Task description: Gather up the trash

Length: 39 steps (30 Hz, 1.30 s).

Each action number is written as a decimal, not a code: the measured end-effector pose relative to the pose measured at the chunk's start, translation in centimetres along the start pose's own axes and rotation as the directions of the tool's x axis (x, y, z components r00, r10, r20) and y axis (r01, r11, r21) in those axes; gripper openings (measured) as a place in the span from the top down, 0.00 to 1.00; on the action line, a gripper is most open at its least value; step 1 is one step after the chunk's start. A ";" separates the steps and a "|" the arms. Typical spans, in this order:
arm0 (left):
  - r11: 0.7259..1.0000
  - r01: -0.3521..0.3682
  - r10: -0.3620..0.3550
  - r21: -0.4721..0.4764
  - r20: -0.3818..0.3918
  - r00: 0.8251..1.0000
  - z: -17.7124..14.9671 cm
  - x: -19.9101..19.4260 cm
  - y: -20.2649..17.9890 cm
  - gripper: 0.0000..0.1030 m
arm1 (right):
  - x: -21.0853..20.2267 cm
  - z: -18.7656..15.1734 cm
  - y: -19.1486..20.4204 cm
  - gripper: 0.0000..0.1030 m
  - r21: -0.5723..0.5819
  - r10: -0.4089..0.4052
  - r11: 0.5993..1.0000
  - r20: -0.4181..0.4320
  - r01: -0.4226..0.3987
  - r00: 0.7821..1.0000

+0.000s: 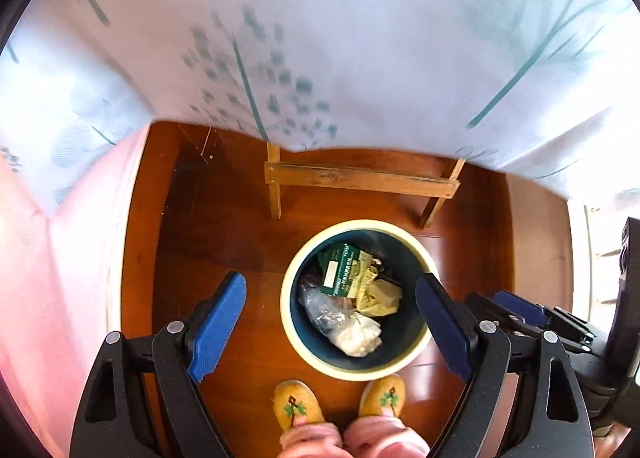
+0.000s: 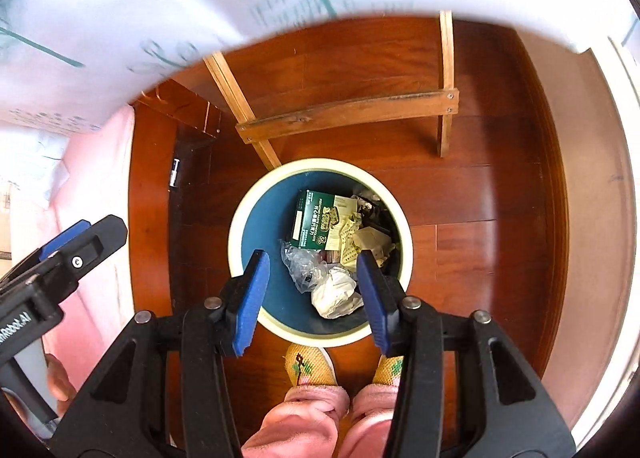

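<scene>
A round bin [image 1: 290, 322] with a cream rim and dark blue inside stands on the wooden floor; it also shows in the right wrist view [image 2: 240, 218]. Inside lie a green box [image 1: 340, 268] [image 2: 320, 224], a clear plastic bag [image 1: 320, 308] [image 2: 302, 262], crumpled white paper [image 1: 360, 334] [image 2: 336, 292] and yellowish wrappers [image 1: 378, 294]. My left gripper [image 1: 332, 298] hangs open and empty above the bin. My right gripper [image 2: 314, 264] hangs open and empty above the bin too.
A table with a white leaf-print cloth [image 1: 320, 38] stands behind the bin, its wooden legs and crossbar [image 1: 360, 178] close to the rim. A pink fabric [image 1: 60, 258] lies left. The person's yellow slippers [image 1: 298, 404] stand just before the bin.
</scene>
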<state>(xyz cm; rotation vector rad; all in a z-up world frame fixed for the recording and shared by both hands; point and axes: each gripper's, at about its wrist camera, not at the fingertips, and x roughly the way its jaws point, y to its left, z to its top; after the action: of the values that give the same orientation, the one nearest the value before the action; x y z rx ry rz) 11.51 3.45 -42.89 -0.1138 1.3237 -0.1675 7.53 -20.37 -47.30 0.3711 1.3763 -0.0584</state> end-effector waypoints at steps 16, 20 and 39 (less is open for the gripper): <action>0.996 -0.069 0.063 0.061 0.105 0.992 3.3 -22.7 -3.7 0.16 | -20.9 1.0 6.6 0.53 -0.046 -0.022 0.999 0.110 0.027 0.994; 0.990 -0.120 0.110 0.075 0.131 0.985 4.7 -28.7 -4.8 0.16 | -27.0 1.5 8.4 0.53 -0.072 -0.040 0.996 0.153 0.052 0.987; 0.981 -0.116 0.076 0.157 0.243 0.967 5.6 -44.3 -7.9 0.16 | -46.5 2.5 13.3 0.52 -0.078 -0.068 0.992 0.350 0.102 0.934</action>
<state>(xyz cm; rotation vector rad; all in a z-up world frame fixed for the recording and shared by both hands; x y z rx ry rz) 6.02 3.92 2.15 0.0745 1.0698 -0.1784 3.90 -16.64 0.83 0.2081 1.0394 -0.1236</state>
